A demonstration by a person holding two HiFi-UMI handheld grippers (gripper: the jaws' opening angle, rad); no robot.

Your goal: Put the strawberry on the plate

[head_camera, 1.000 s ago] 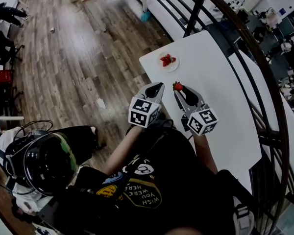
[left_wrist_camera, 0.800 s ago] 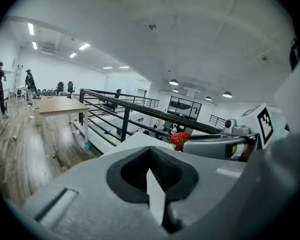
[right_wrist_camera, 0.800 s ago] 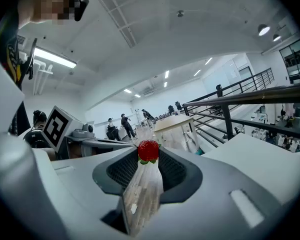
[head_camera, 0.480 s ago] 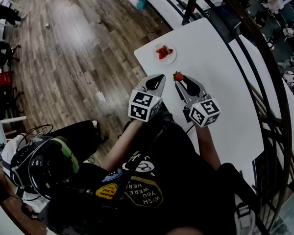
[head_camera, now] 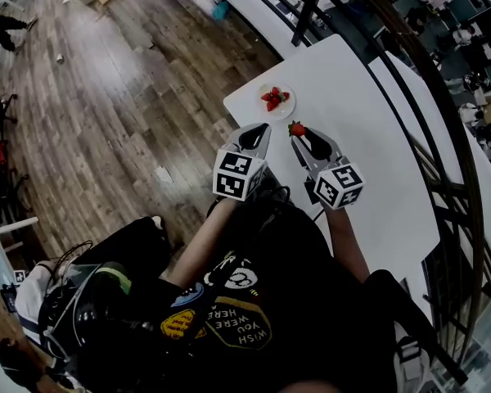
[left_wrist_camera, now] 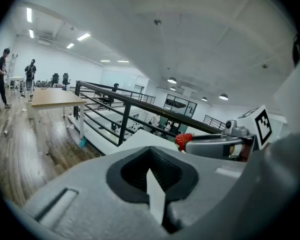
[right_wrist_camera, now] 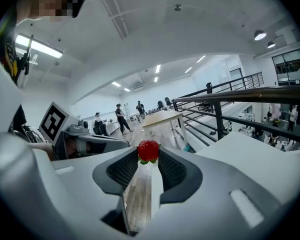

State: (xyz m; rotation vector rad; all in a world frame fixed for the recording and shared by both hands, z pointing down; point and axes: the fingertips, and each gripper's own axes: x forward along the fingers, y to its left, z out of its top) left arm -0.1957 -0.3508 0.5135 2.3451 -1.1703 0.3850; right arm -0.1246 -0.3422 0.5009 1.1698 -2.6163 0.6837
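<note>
A small white plate (head_camera: pixel 283 109) with red strawberries (head_camera: pixel 274 98) on it sits near the far left corner of the white table (head_camera: pixel 368 154). My right gripper (head_camera: pixel 298 132) is shut on a red strawberry (head_camera: pixel 296 128) and holds it at its tips, above the table and short of the plate. In the right gripper view the strawberry (right_wrist_camera: pixel 148 150) sits pinched between the fingertips. My left gripper (head_camera: pixel 261 130) hovers beside it on the left, jaws together and empty. The left gripper view shows the right gripper (left_wrist_camera: pixel 186 143) carrying the strawberry (left_wrist_camera: pixel 183 140).
A black railing (head_camera: pixel 409 72) curves round the table's far and right sides. The wood floor (head_camera: pixel 106 97) lies well below, past the table's left edge. A wooden table (left_wrist_camera: pixel 52 98) and several people stand far off.
Both grippers have moved forward and a little down, side by side, so the held strawberry is closer to the plate. Neither gripper's jaws have changed.
</note>
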